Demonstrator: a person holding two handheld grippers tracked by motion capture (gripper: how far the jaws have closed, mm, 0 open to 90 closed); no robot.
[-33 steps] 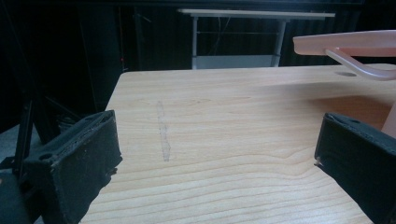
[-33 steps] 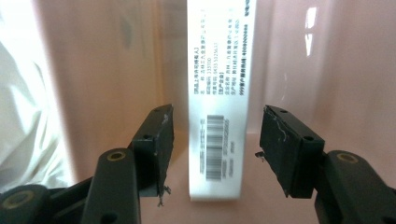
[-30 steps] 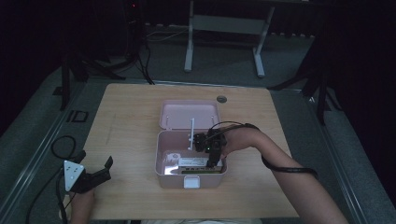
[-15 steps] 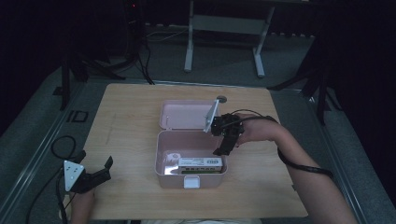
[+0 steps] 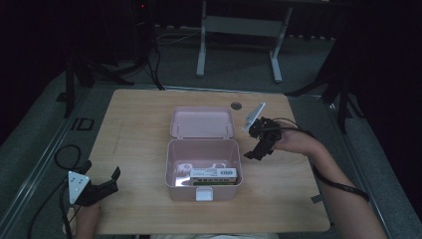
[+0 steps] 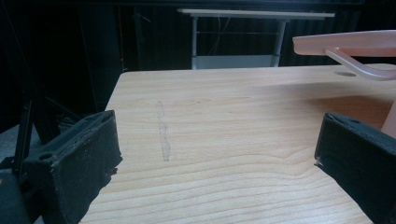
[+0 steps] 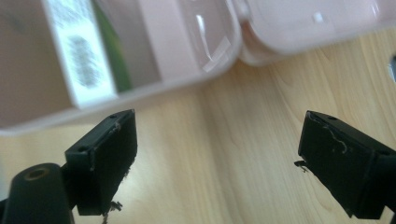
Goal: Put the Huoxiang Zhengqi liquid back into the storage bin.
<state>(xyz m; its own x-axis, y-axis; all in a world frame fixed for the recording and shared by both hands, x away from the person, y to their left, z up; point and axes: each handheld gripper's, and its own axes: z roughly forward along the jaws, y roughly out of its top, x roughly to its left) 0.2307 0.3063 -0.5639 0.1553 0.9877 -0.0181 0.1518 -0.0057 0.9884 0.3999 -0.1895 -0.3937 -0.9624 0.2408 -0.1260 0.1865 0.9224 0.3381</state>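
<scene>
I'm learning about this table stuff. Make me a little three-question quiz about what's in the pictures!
1. True or false: the pink box has its lid open.
2. Where is the right claw? A) inside the box B) over the table, to the right of the box C) on the floor
3. Fill the gap: the left claw holds ____ between its jaws.

Key: 1 true. 2 B. 3 nothing; the jaws stand apart with bare wood between them.

Bare table [image 5: 134,134] on both sides — pink box [image 5: 204,167] blocks the middle.
</scene>
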